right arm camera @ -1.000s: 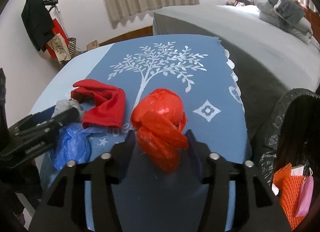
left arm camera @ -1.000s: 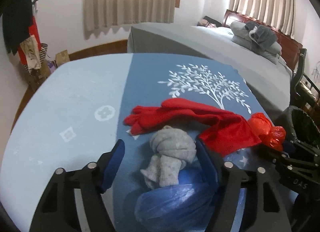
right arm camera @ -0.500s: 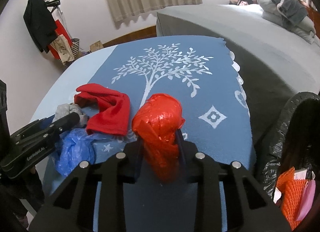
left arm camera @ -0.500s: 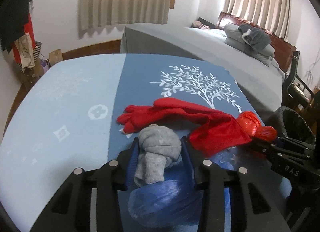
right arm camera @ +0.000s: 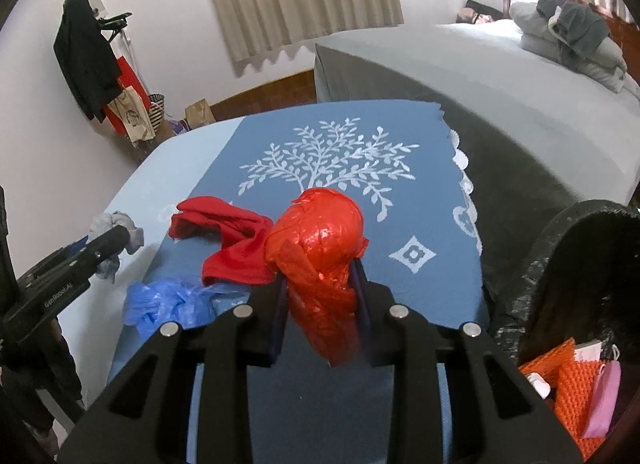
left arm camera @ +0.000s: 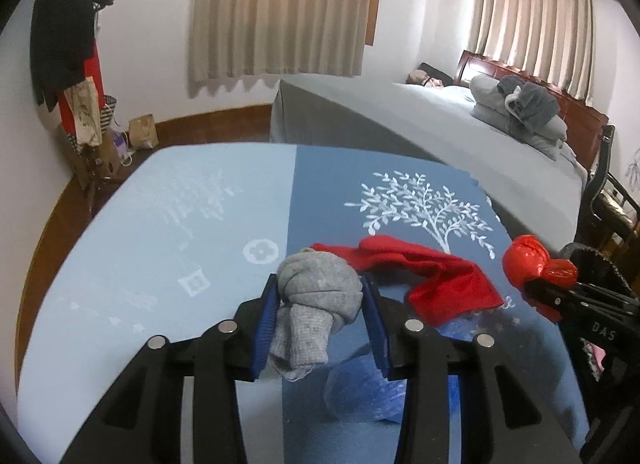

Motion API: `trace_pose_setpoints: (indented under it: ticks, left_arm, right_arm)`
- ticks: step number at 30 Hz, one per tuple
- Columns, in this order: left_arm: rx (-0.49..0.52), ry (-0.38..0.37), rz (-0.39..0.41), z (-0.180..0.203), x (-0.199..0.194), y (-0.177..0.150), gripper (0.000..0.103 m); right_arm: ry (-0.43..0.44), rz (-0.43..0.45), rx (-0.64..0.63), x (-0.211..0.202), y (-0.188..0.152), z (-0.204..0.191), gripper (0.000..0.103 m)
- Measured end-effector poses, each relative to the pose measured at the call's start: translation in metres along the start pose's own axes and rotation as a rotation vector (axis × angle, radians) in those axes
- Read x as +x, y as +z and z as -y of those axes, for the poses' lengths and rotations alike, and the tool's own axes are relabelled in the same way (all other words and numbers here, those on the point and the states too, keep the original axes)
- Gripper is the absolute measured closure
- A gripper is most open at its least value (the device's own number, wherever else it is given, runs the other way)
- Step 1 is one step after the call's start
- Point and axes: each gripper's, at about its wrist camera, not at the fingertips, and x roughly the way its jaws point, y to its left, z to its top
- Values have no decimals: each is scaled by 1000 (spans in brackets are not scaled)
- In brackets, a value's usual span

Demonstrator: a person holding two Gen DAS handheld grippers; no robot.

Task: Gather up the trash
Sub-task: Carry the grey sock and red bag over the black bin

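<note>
both grippers loaded above the blue tablecloth [right arm camera: 420,199]. the left gripper [left arm camera: 320,318] is clamped on a knotted grey sock [left arm camera: 316,296], the jaws having just closed around it; the right gripper [right arm camera: 320,296] is clamped on a crumpled red plastic bag [right arm camera: 320,248], likewise just closed. both bundles appear clear of the cloth. left on the table near its front edge: a red cloth [right arm camera: 228,240] and, just in front of it, a blue plastic bag [right arm camera: 172,302]. the black-lined bin [right arm camera: 560,264] stands past the table's right edge, already holding orange netting [right arm camera: 568,388] and scraps. judged progress: partway; two items held but not yet binned, two untouched.
</note>
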Motion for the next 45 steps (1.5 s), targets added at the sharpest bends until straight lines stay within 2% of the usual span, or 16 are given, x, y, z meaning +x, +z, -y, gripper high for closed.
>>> trace_pose_setpoints:
  ticks: [9, 21, 45]
  left_arm:
    - [16, -18, 41, 23, -22, 13, 62]
    - [57, -98, 92, 69, -51, 24, 62]
    - [170, -246, 156, 162, -89, 25, 62]
  right_arm:
    - [2, 56, -5, -34, 5, -1, 75]
    - [2, 140, 0, -87, 9, 8, 75]
    - [-122, 250, 59, -173, -14, 62, 75]
